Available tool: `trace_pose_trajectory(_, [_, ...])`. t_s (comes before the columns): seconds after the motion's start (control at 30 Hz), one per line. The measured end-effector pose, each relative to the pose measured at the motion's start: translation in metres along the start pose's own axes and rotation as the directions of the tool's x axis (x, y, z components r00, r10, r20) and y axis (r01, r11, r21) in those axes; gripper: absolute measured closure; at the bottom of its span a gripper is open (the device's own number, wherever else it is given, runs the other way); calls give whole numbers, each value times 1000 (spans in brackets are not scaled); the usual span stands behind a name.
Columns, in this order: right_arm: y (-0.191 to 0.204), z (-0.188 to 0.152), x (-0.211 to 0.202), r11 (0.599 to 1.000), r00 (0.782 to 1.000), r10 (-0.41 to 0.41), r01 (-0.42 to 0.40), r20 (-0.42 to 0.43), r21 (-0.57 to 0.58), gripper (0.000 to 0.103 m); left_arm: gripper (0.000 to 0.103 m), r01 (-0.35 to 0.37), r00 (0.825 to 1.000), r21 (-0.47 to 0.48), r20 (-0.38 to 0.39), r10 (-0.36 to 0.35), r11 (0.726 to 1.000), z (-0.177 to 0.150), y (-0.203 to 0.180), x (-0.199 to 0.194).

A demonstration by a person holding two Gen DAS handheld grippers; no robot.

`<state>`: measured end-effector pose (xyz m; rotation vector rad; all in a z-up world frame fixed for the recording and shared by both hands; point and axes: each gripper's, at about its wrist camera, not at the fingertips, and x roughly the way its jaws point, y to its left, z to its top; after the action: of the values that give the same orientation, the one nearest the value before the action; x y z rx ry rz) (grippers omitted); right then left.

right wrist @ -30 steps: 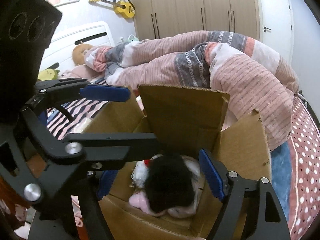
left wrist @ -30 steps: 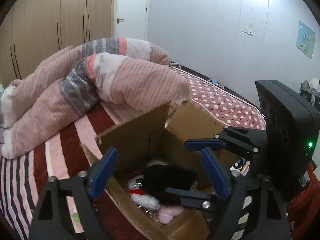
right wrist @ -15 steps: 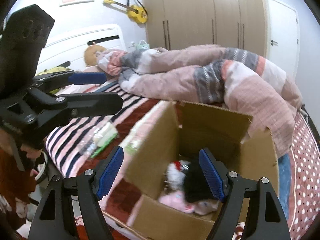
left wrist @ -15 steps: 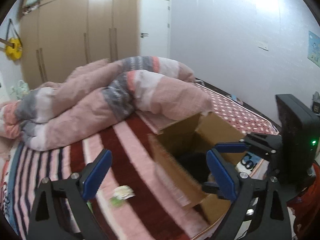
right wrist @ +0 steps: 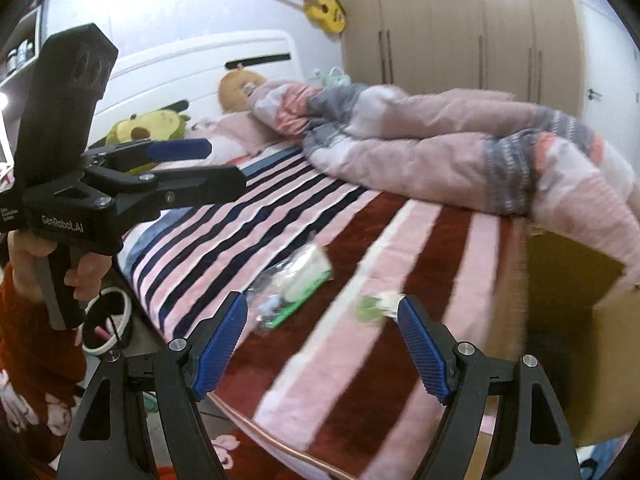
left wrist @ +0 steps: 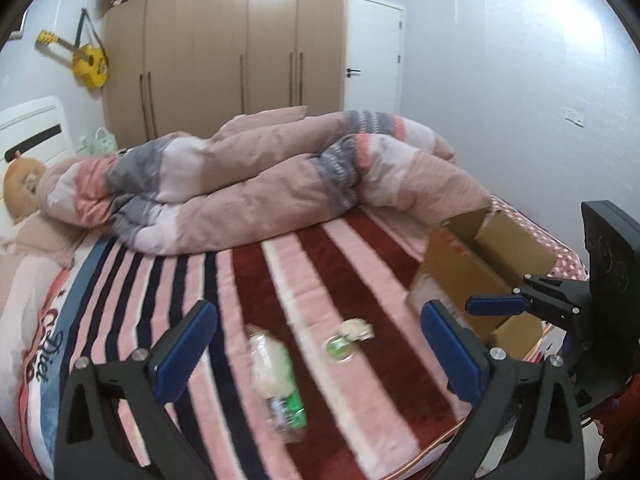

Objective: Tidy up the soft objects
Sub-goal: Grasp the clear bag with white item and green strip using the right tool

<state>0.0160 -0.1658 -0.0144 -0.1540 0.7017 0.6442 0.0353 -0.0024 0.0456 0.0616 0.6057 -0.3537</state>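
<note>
Grippers: your left gripper [left wrist: 316, 344] and right gripper [right wrist: 322, 344] both hang spread wide, holding nothing.
Targets: the clear crinkly plastic packet with green print [left wrist: 280, 384] and the small white-and-green soft bundle [left wrist: 348, 338] lie near each other on the striped plush blanket [left wrist: 288, 272].
Handling: both probably light and squashy; the packet looks slippery, so pinch its middle.
Box: the brown cardboard box [left wrist: 480, 276] sits at the bed's right edge.
Room: rumpled pink quilt [left wrist: 260, 184] behind.
</note>
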Motion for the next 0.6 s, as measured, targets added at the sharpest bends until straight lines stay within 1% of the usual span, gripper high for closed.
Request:
trace_pose_trajectory(0.1, [12, 2, 30, 999, 998, 43, -42, -47, 19, 28, 1, -16, 1000, -11, -11, 16, 1000, -13, 22, 1])
trace_pose_trajectory(0.17, [18, 2, 55, 997, 993, 73, -70, -90, 42, 28, 1, -27, 999, -21, -18, 27, 999, -21, 37, 6])
trace_pose_trajectory(0.27, [19, 2, 89, 992, 984, 102, -90, -144, 87, 28, 1, -25, 999, -39, -34, 23, 999, -32, 55, 17])
trace_pose_trajectory(0.4, [13, 1, 132, 984, 971, 128, -99, -200, 149, 28, 1, -24, 998, -70, -65, 20, 997, -47, 80, 36])
trace_pose_trajectory(0.6, [3, 0, 187, 973, 955, 141, -86, -261, 213, 28, 1, -19, 994, -114, -105, 7, 993, -71, 113, 65])
